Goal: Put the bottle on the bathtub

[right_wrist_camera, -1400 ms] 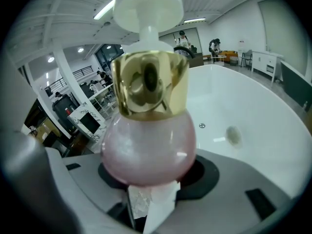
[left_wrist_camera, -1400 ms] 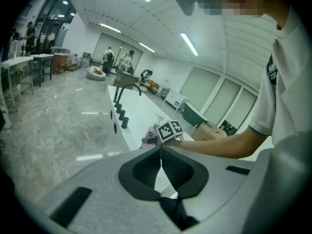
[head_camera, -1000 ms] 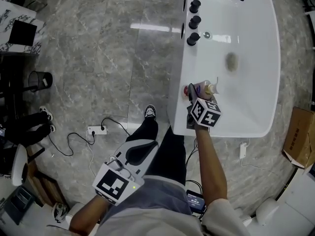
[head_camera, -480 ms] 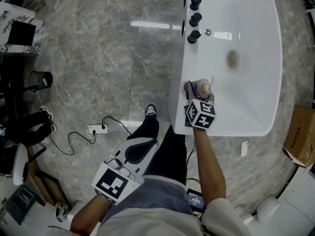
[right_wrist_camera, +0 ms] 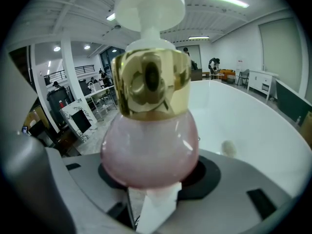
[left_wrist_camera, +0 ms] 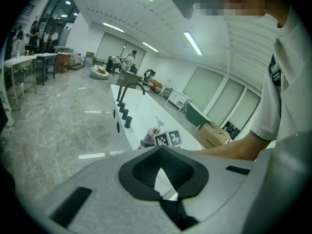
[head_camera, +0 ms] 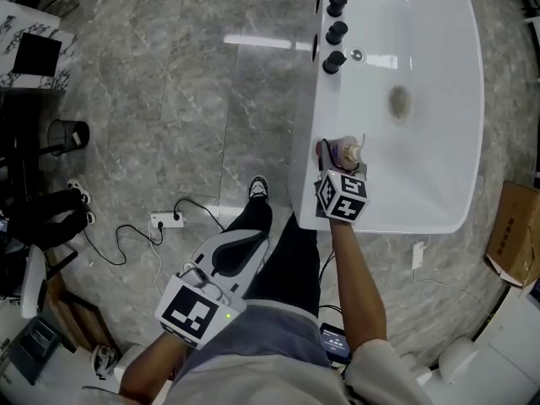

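**Right gripper.** The right gripper is closed on the bottle. The right gripper view shows the round pink body of the bottle seated between the two jaws. A gold collar and a white pump head stand upright above it.

**Bottle position.** In the head view the bottle is at the near left corner of the white bathtub, over its left rim. Whether its base touches the rim cannot be told. The gripper's marker cube sits just on the near side of the bottle.

**Left gripper.** The left gripper is held low and near the person's body, well apart from the bathtub, above the grey marble floor. The left gripper view shows the jaws brought together at the tips, with nothing held between them.

**Bathtub.** A row of black knobs runs along the far left rim. The drain lies in the basin, far from the bottle.

**Surroundings.** A power strip with its cable lies on the floor to the left. A black bin stands farther left. A cardboard box sits at the right edge, beside the near end of the bathtub.
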`<state>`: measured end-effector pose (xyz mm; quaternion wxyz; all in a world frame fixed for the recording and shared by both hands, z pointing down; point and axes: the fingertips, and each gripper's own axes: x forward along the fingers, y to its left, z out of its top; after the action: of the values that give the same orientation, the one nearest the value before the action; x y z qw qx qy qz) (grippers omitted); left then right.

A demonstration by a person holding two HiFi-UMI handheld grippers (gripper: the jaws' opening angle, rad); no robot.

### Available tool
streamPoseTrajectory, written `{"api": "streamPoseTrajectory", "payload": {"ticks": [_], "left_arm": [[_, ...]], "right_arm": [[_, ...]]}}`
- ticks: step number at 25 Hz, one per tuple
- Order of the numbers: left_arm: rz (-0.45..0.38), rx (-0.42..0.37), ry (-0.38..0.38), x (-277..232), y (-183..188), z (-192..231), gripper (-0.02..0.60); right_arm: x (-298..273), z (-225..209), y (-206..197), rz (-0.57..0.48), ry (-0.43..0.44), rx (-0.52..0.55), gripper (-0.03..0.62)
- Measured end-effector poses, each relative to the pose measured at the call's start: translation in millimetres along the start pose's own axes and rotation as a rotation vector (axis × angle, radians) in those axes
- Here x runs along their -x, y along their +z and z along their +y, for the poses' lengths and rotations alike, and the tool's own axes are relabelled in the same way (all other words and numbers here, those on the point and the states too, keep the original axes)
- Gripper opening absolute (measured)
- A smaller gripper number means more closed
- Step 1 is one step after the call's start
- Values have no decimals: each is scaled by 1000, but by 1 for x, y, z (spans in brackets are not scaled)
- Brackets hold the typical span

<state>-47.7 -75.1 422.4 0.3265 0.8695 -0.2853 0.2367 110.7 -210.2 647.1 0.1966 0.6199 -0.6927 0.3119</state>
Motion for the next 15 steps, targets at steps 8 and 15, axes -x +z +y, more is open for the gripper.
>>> {"api": "streamPoseTrajectory", "payload": {"ticks": [8,15], "left_arm": [[-5,6,1,2,0,0,11],[-15,17,-4,4,-2,-1,11]], "right_arm": [[0,3,-1,10,-18,18,212],[5,8,-11,36,-9,19,214]]}}
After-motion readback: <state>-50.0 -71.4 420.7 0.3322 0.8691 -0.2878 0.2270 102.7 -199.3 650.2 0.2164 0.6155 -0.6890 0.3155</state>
